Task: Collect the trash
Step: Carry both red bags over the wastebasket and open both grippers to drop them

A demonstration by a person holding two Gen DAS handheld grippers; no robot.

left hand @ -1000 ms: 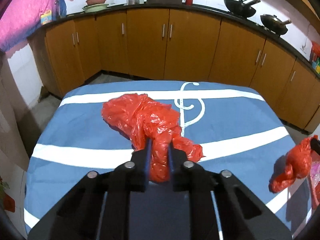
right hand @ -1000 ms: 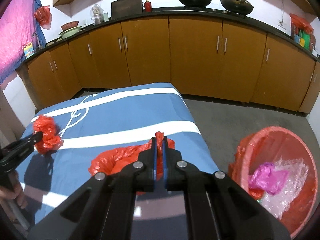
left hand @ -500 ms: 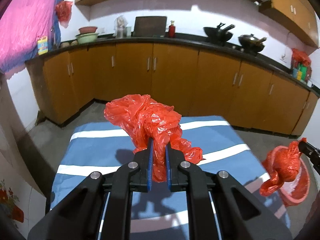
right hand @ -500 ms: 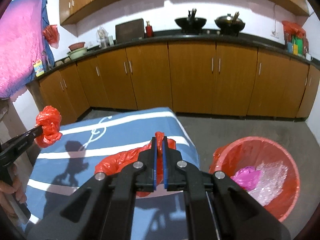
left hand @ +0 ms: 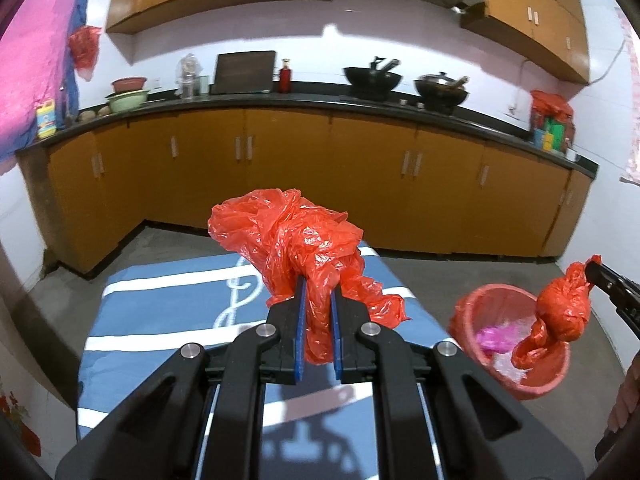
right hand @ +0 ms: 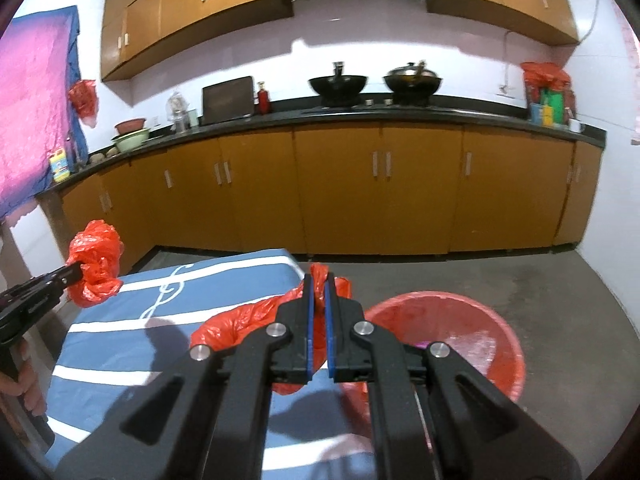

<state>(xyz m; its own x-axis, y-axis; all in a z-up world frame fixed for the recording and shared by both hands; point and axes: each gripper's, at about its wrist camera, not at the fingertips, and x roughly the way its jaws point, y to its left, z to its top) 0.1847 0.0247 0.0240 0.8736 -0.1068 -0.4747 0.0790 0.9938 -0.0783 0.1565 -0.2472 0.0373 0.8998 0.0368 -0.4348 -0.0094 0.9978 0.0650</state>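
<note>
My left gripper (left hand: 318,300) is shut on a crumpled red plastic bag (left hand: 296,240) and holds it in the air above the blue striped table (left hand: 168,312); it also shows at the left of the right wrist view (right hand: 94,268). My right gripper (right hand: 318,292) is shut on a second red plastic bag (right hand: 240,320), which hangs near the table's right edge. In the left wrist view that bag (left hand: 560,312) hangs just above the red trash bin (left hand: 476,312). The bin (right hand: 472,312) stands on the floor to the table's right and holds pink and clear plastic.
Brown kitchen cabinets (right hand: 380,192) with a black counter run along the back wall, carrying woks, bowls and bottles. Grey concrete floor (right hand: 580,300) lies around the bin. A pink cloth (right hand: 28,112) hangs at the left. A hand (right hand: 16,376) holds the left gripper's handle.
Both grippers have risen with their bags, lifting them off the table. The right gripper has carried its bag rightward to the bin.
</note>
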